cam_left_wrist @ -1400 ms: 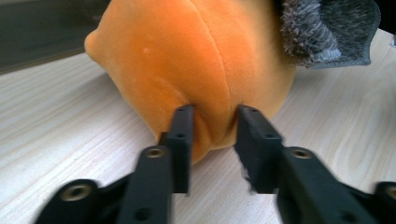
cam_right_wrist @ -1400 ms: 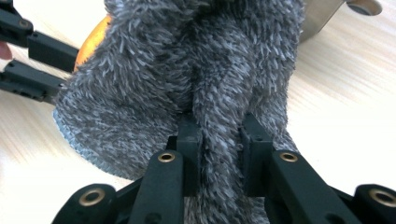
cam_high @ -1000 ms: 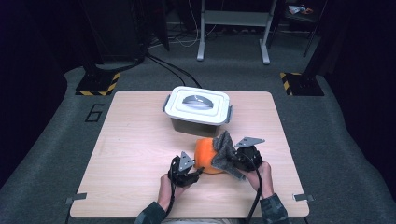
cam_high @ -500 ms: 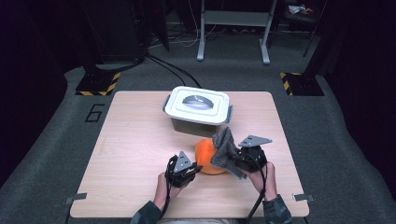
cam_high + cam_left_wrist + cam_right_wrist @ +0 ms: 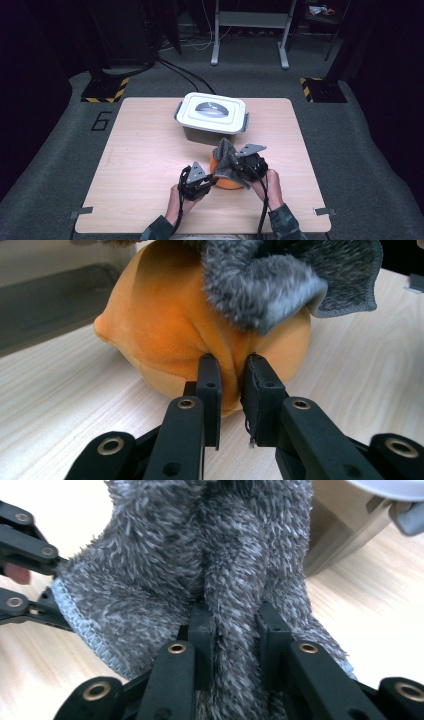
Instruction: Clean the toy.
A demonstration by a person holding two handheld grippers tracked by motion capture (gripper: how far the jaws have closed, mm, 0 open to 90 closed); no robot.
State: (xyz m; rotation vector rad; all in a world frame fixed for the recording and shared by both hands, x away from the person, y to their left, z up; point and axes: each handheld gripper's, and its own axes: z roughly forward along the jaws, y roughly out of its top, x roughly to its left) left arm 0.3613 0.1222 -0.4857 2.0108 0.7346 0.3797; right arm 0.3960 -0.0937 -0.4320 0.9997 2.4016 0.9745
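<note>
- 1 wooden surface [image 5: 150, 150], filling the middle of the high view.
- 1 grey box [image 5: 212, 131] with 1 white lid [image 5: 212, 112], upper centre of the surface.
- 1 orange plush toy [image 5: 226, 181], lower centre of the frame.
- 1 grey fuzzy cloth [image 5: 226, 157], draped over the toy's top.
- 2 grippers: left gripper [image 5: 202, 184] at lower centre-left, right gripper [image 5: 239, 167] at lower centre-right, each with 2 black fingers [image 5: 209, 385].
- 2 hands, 1 behind each gripper, at the bottom edge.
- 2 yellow-and-black striped floor markers [image 5: 105, 90], upper left and upper right.

Lab: dark carpet, hazard-striped stand bases [image 5: 104, 90], floor cables [image 5: 182, 70], metal frame [image 5: 250, 30]
</note>
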